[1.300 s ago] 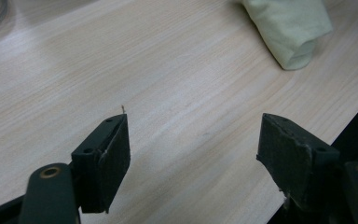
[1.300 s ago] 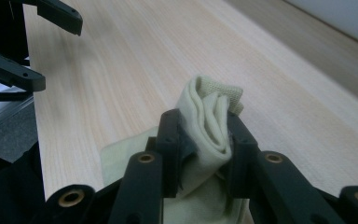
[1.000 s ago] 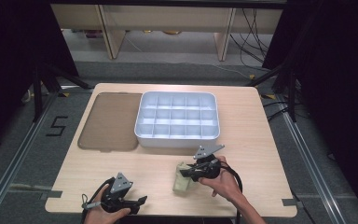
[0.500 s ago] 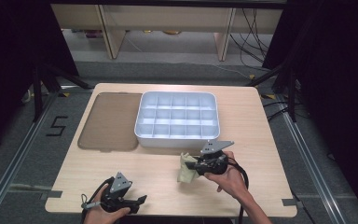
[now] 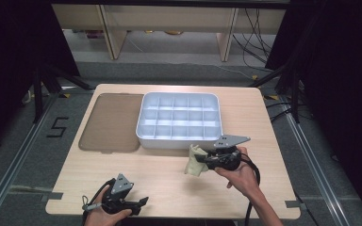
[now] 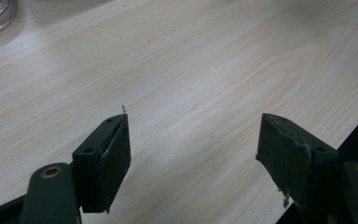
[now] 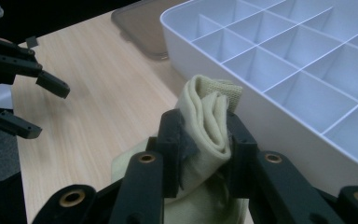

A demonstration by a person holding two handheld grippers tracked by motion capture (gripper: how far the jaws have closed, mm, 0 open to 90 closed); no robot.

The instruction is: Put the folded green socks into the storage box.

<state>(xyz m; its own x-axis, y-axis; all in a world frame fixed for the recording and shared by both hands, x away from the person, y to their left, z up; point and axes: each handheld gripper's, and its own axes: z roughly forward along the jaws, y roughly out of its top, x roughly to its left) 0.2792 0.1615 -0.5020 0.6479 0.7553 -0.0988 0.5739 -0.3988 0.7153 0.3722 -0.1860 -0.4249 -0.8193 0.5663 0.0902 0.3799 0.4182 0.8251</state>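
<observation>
A folded pale yellow cloth (image 5: pixel 192 165) hangs just above the table, close to the front wall of the white compartment tray (image 5: pixel 179 141). My right gripper (image 5: pixel 201 160) is shut on it. In the right gripper view the cloth (image 7: pixel 206 100) bulges up between the two black jaws of that gripper (image 7: pixel 204 136), right beside the tray's rim (image 7: pixel 261 116). My left gripper (image 5: pixel 143 202) rests near the table's front left edge. Its jaws (image 6: pixel 193 154) stand wide apart over bare wood with nothing between them. The right gripper view shows the left gripper (image 7: pixel 53 112) farther off at the left.
A brown translucent lid (image 5: pixel 111 122) lies flat to the left of the tray, also seen as the lid (image 7: pixel 140 23) in the right gripper view. The tray's compartments hold nothing. Dark floor and table legs surround the wooden table (image 5: pixel 264 122).
My right gripper has risen with the cloth and moved right, closer to the tray's front wall. The left gripper has stayed where it was.
</observation>
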